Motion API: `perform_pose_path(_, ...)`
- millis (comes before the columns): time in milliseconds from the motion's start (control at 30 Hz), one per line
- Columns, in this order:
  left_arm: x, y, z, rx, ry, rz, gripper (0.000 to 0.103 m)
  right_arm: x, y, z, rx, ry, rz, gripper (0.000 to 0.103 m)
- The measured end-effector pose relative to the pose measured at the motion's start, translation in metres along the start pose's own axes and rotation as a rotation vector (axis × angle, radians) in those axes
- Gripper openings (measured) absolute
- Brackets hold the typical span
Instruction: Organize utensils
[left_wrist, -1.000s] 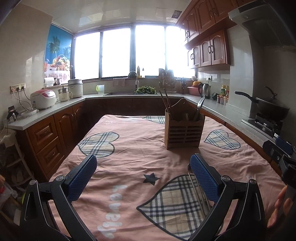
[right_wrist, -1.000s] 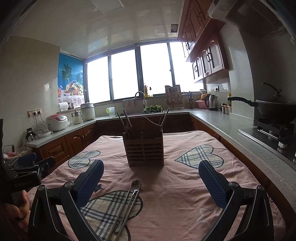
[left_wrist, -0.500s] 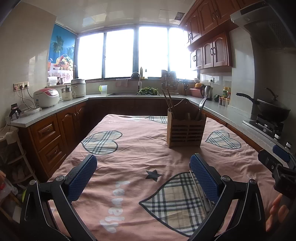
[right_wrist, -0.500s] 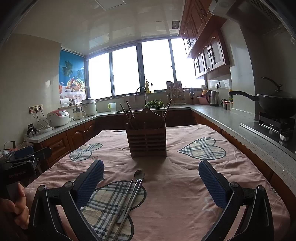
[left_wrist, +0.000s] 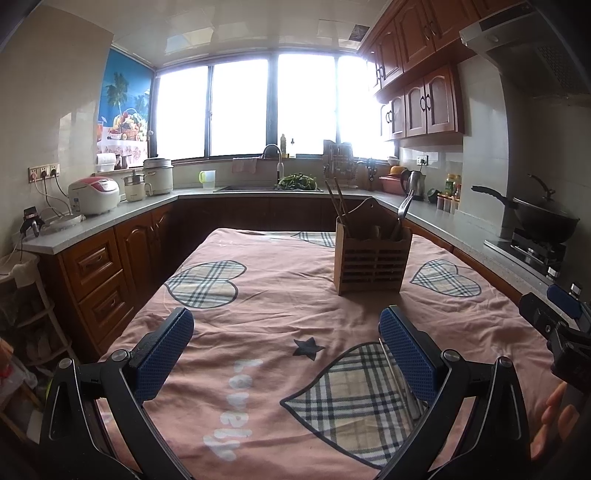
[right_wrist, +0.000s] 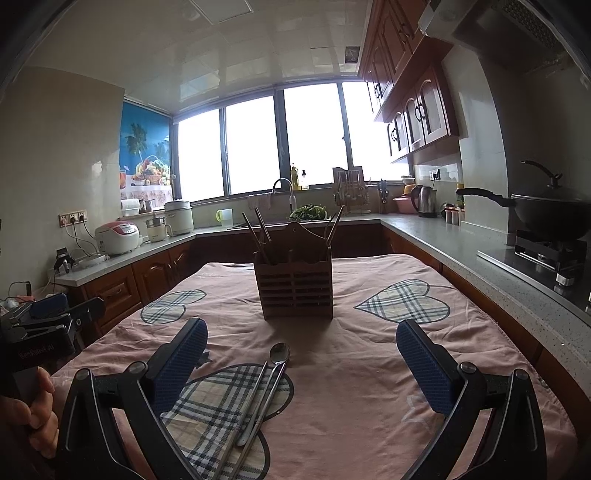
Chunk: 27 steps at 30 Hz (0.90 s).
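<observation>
A wooden slatted utensil holder (right_wrist: 295, 286) (left_wrist: 372, 262) stands upright mid-table with chopsticks in its left slot and a metal handle in its right. A metal spoon (right_wrist: 267, 384) and metal chopsticks (right_wrist: 245, 410) lie on a plaid heart patch in front of it. My right gripper (right_wrist: 302, 356) hovers open above the cloth, the spoon lying between its fingers, nearer the left one. My left gripper (left_wrist: 286, 341) is open over bare cloth. The chopsticks (left_wrist: 393, 373) show partly beside its right finger (left_wrist: 408, 356).
A pink tablecloth (right_wrist: 369, 369) with plaid hearts covers the table. Counters run along the left, back and right, carrying rice cookers (left_wrist: 95, 195), a kettle (right_wrist: 424, 201) and a wok (right_wrist: 546, 214) on the stove. A hand (right_wrist: 35, 417) holds the left gripper.
Both wrist views have tilted slightly downward, so the table and the holder sit a little higher in frame. Both grippers stay open; the spoon and chopsticks have not moved.
</observation>
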<state>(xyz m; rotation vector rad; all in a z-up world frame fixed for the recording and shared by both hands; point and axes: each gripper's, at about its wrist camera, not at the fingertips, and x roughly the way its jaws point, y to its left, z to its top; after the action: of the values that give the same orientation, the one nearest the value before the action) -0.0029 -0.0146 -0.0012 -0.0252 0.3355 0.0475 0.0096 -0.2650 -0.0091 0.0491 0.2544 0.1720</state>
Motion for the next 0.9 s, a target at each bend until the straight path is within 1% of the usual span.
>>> perform_pose_path(200,0.003,0.000,0.001,-0.003,0.013,0.003,0.103,0.000,0.002,0.000,-0.006,0.001,0.003,0.103)
perform_pose_path(433,0.009,0.002,0.003,-0.011,0.031,0.004,0.103,0.008,0.005,-0.002,-0.010,0.042,0.016,0.103)
perform_pose_path(500,0.011,0.004,0.005,-0.021,0.028,-0.009,0.103,0.011,0.006,0.000,-0.019,0.048,0.018,0.103)
perform_pose_path(567,0.013,0.003,0.008,-0.023,0.027,-0.021,0.103,0.012,0.008,0.004,-0.026,0.046,0.019,0.103)
perform_pose_path(733,0.017,-0.002,0.012,-0.009,0.024,-0.013,0.103,0.015,0.008,0.013,-0.029,0.024,0.017,0.103)
perform_pose_path(900,0.019,-0.007,0.012,0.005,0.028,-0.012,0.103,0.020,0.004,0.015,-0.010,0.031,0.020,0.103)
